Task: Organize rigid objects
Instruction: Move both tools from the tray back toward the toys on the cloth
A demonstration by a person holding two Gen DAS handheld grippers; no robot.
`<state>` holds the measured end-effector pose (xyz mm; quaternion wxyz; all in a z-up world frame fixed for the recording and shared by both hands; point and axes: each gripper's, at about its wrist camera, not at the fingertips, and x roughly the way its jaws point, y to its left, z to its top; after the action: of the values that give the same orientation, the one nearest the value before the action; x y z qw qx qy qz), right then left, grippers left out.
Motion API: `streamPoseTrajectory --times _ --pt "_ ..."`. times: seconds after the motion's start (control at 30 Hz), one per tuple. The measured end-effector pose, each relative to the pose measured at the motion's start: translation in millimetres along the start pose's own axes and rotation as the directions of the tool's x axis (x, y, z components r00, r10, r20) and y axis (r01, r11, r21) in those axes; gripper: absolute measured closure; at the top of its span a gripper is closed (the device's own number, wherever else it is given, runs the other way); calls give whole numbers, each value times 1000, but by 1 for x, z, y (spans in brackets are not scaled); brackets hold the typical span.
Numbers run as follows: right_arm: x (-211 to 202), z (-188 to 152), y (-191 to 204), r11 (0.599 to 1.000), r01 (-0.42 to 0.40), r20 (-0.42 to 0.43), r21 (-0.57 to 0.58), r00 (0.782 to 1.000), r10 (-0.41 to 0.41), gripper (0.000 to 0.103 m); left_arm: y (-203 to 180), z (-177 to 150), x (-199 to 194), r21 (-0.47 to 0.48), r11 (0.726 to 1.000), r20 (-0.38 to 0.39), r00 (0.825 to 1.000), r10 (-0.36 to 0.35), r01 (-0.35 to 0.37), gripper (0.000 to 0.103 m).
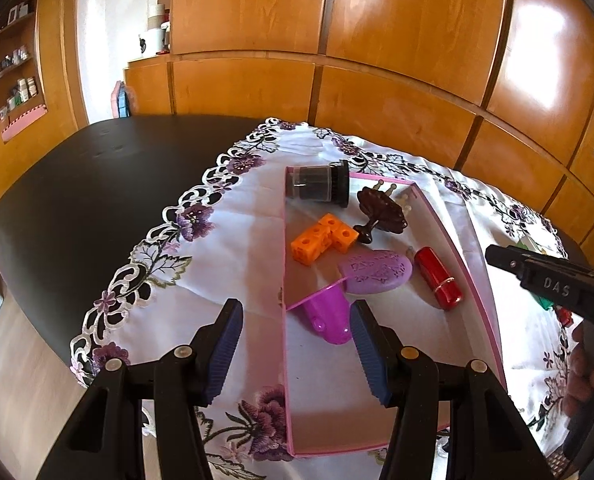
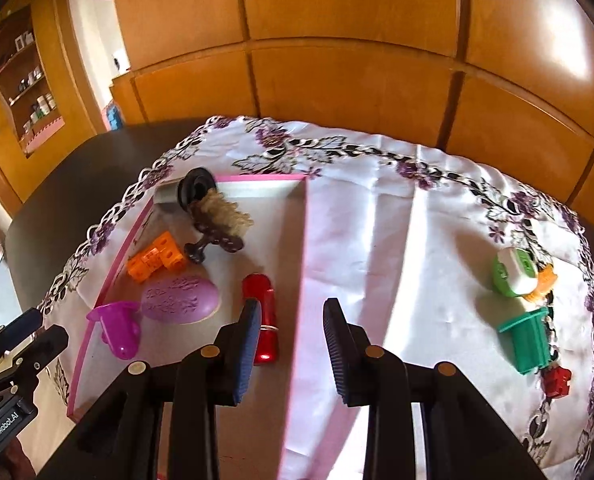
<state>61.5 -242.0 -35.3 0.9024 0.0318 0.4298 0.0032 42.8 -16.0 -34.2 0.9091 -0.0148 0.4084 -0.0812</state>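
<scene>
We see the pink tray [image 1: 449,224] lying on the embroidered tablecloth [image 2: 377,216], toward the cloth's left side. Inside it, at the far end, lie a dark cylindrical jar [image 1: 317,184] on its side and a brown brush [image 2: 221,220]; nearer come the orange blocks [image 1: 323,238], a lilac oval piece [image 1: 377,272] and a red lipstick tube [image 1: 437,278]. A magenta scoop [image 1: 327,318] rests over the tray's left wall. The left gripper [image 1: 297,344] hovers above that wall, fingers apart, empty. The right gripper [image 2: 291,344] hangs over the tray's right wall, fingers apart with nothing between them, one finger hiding part of the lipstick. Near the cloth's right edge sit a green-and-white container [image 2: 513,272], a green bin [image 2: 527,338] and a small red block [image 2: 557,382]; an orange piece behind the container is hard to make out.
</scene>
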Motion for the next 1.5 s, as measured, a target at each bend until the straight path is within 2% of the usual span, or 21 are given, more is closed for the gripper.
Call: streamPoseTrajectory --times 0.33,0.53,0.63,0.77,0.87,0.9,0.93,0.97,1.0,1.07,1.17,1.3,1.5 --pt "-16 -10 -57 995 70 8 70 997 -70 71 -12 -1 2 33 999 -13 1000 -12 12 46" --pt "-40 -14 -137 967 177 19 184 983 -184 71 -19 0 2 53 998 -14 1000 -15 16 43" --pt "-59 -15 -192 923 252 27 292 962 -271 70 -26 4 1 67 998 -10 1000 -21 22 42" --pt "-76 -27 -262 834 334 10 438 926 -376 67 -43 9 0 101 994 -7 999 -40 41 41" --pt "-77 -45 -297 777 366 -21 513 910 -415 67 -62 12 0 144 988 -11 998 -59 60 40" --pt "-75 -53 -307 752 370 -39 545 908 -418 67 -69 13 -1 158 985 -14 998 -68 69 40" --pt "-74 -58 -316 727 359 -69 585 916 -396 67 -77 14 0 173 981 -19 997 -80 82 40" --pt "-74 -63 -326 705 305 -59 640 934 -351 67 -88 16 0 192 976 -29 995 -99 103 40" --pt "-76 -66 -329 695 278 -42 663 941 -337 67 -96 17 0 203 972 -36 993 -114 119 40" --pt "-77 -68 -334 683 272 -41 678 942 -334 66 -115 17 1 232 960 -54 987 -148 157 40" --pt "-76 -69 -335 684 239 -32 689 953 -301 66 -150 17 6 280 933 -98 974 -205 224 40" --pt "-76 -66 -333 696 217 -16 685 959 -283 66 -198 15 20 318 889 -187 941 -281 329 40" --pt "-78 -70 -337 679 181 -2 712 967 -255 65 -257 13 50 316 850 -297 895 -333 421 40"
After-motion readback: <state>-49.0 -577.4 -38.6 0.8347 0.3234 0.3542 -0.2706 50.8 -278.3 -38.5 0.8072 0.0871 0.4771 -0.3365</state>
